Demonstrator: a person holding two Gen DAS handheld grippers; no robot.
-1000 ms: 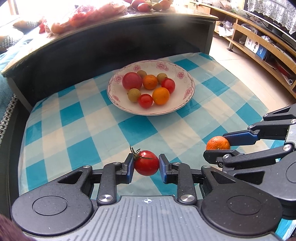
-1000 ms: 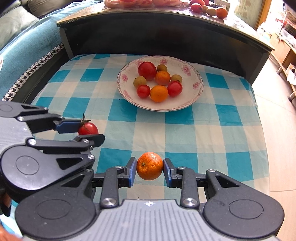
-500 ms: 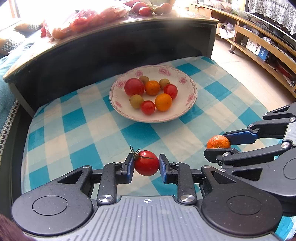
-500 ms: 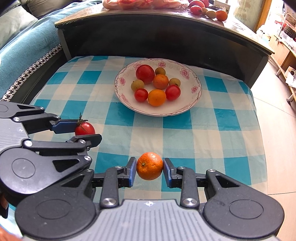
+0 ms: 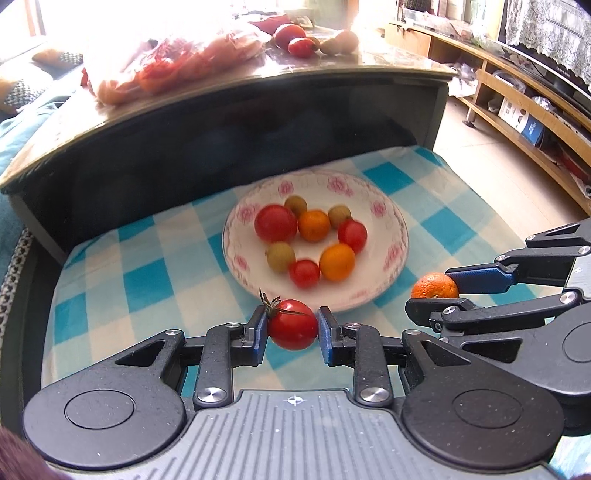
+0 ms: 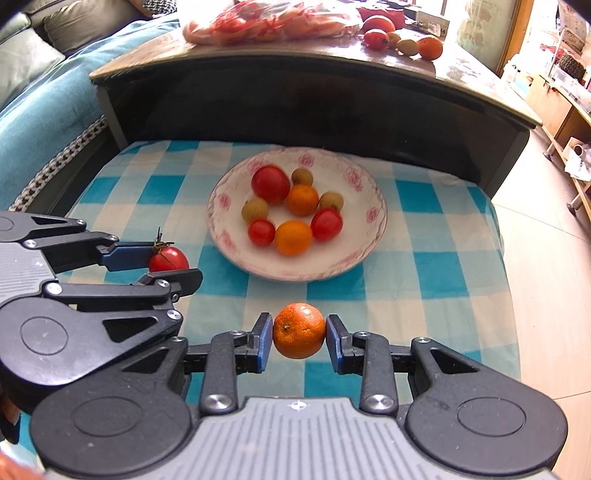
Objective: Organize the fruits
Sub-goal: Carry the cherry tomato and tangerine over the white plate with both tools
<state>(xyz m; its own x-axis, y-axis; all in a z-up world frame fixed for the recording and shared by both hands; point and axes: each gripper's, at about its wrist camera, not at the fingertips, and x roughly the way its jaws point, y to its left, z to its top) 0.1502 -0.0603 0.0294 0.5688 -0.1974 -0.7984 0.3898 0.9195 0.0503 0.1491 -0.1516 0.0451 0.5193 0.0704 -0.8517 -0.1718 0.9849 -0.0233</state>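
My left gripper (image 5: pixel 291 326) is shut on a red tomato (image 5: pixel 292 325) with a green stem, held above the checked cloth just in front of the plate. My right gripper (image 6: pixel 299 332) is shut on an orange (image 6: pixel 299 330), held a little in front of the plate. The white floral plate (image 5: pixel 395 254) holds several tomatoes, oranges and small green-brown fruits. The plate also shows in the right wrist view (image 6: pixel 373 229). The right gripper with its orange (image 5: pixel 436 286) shows at the right of the left wrist view. The left gripper with its tomato (image 6: pixel 168 259) shows at the left of the right wrist view.
The blue-and-white checked cloth (image 6: pixel 436 266) covers a low table. Behind it stands a dark higher table (image 6: pixel 314 96) with a bag of red fruit (image 6: pixel 273 22) and loose fruits (image 6: pixel 406 42). A teal sofa (image 6: pixel 44 92) is at the left, bare floor (image 6: pixel 546 258) at the right.
Both grippers have moved forward toward the plate and risen, each still holding its fruit. The plate now sits closer in both views.
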